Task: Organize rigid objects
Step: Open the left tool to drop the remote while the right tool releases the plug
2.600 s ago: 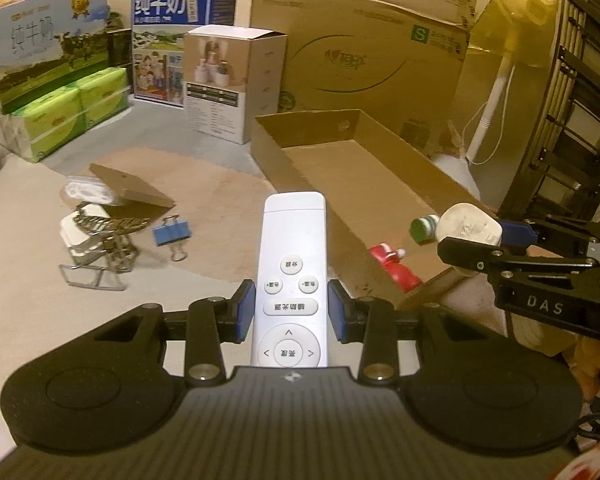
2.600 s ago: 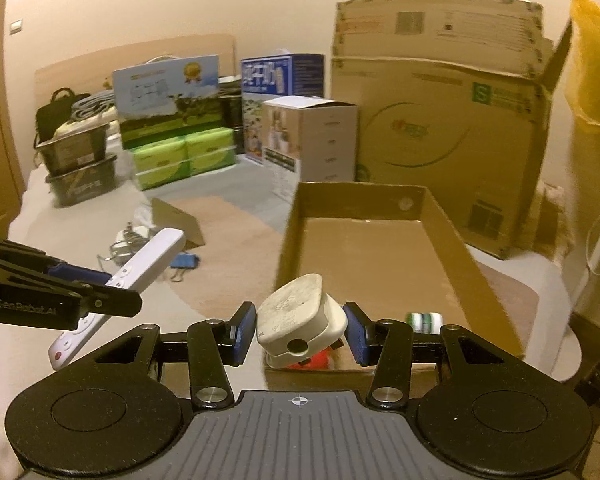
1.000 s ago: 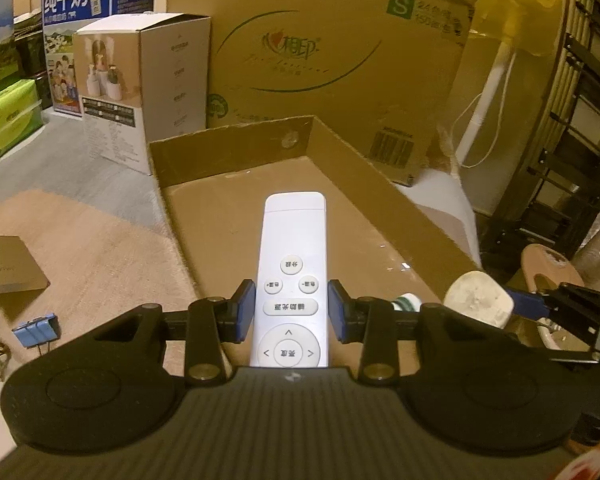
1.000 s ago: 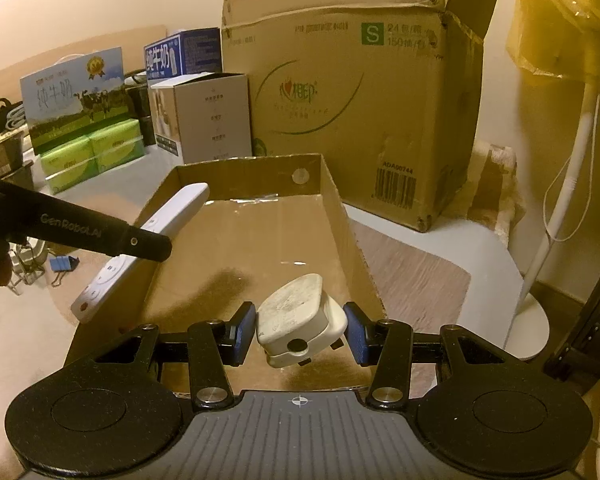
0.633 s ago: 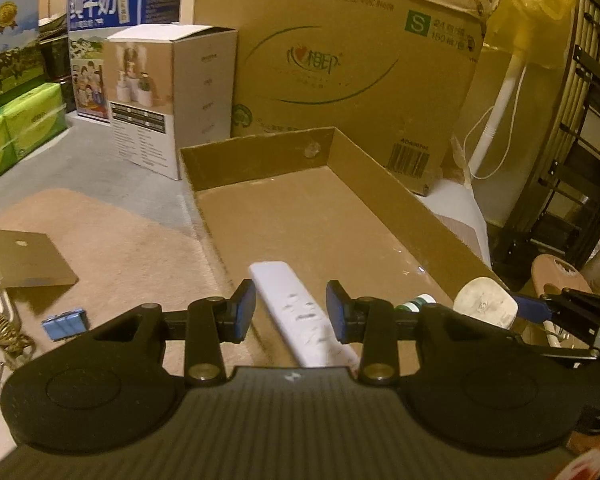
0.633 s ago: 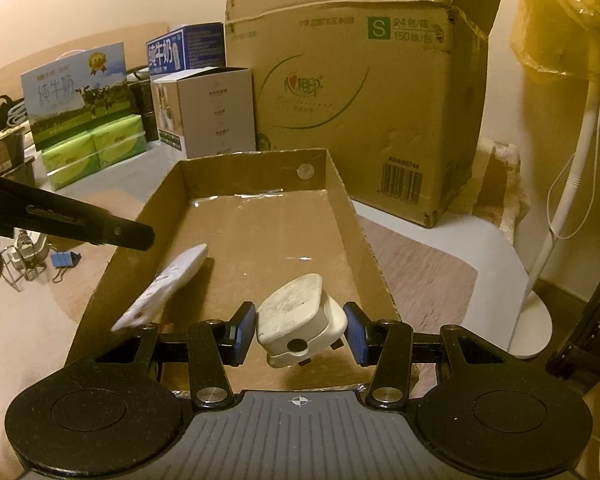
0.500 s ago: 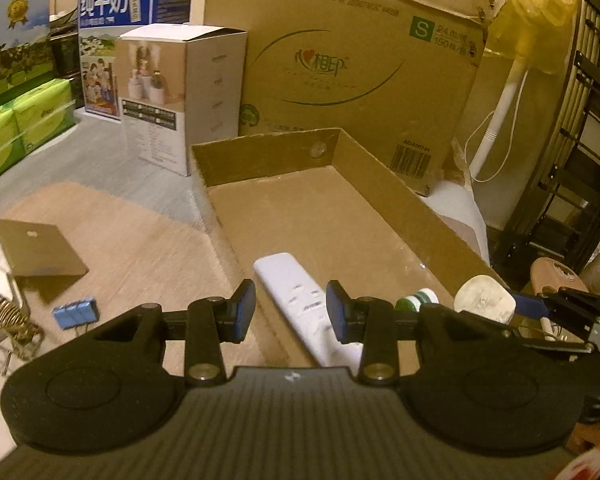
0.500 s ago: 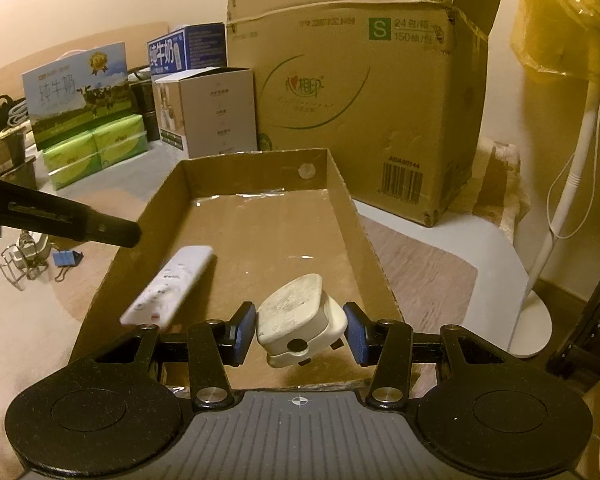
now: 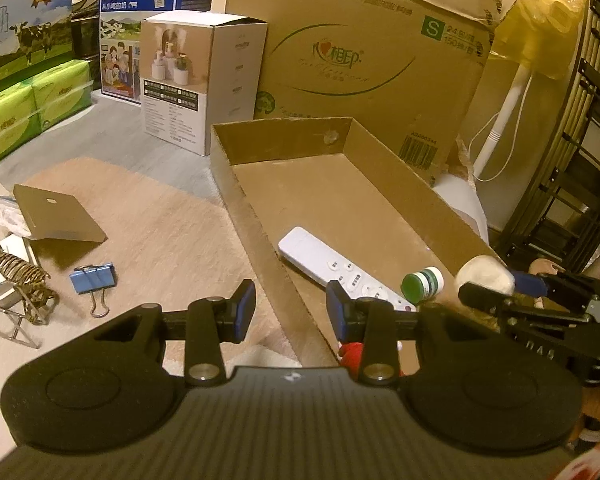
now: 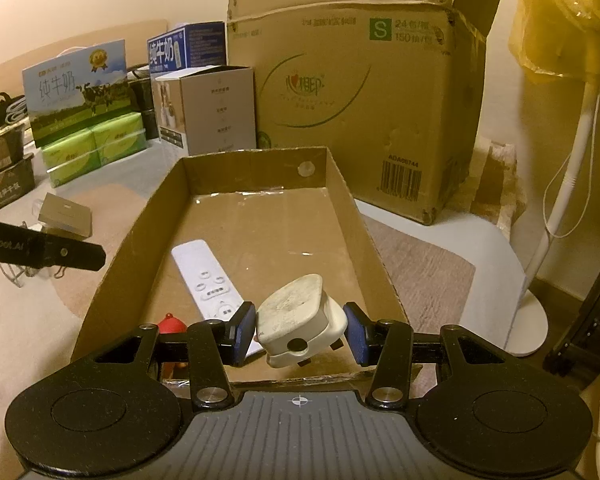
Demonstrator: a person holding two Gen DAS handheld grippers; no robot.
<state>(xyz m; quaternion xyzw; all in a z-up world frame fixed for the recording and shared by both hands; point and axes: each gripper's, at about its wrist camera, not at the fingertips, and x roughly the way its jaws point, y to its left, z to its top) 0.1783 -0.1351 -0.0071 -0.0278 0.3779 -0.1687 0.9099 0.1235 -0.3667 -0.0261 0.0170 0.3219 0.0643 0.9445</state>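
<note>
I see a pale carpeted floor (image 9: 172,236) with a shallow cardboard tray (image 9: 404,184) at frame centre; a big carton (image 10: 360,92) stands behind it, smaller boxes at upper left, a fan stand (image 10: 556,208) at right. The white remote (image 9: 332,266) lies flat inside the tray, beside a green-capped bottle (image 9: 422,282); a blue binder clip (image 9: 92,280) and a wire holder (image 9: 16,284) sit on the floor at lower left. My left hand-held gripper (image 9: 290,312) is empty, its jaws parted only narrowly, above the tray's near left wall; my right hand-held gripper (image 10: 300,330) clamps a white plug (image 10: 300,318) over the tray's near end. The tray's far half is bare.
</note>
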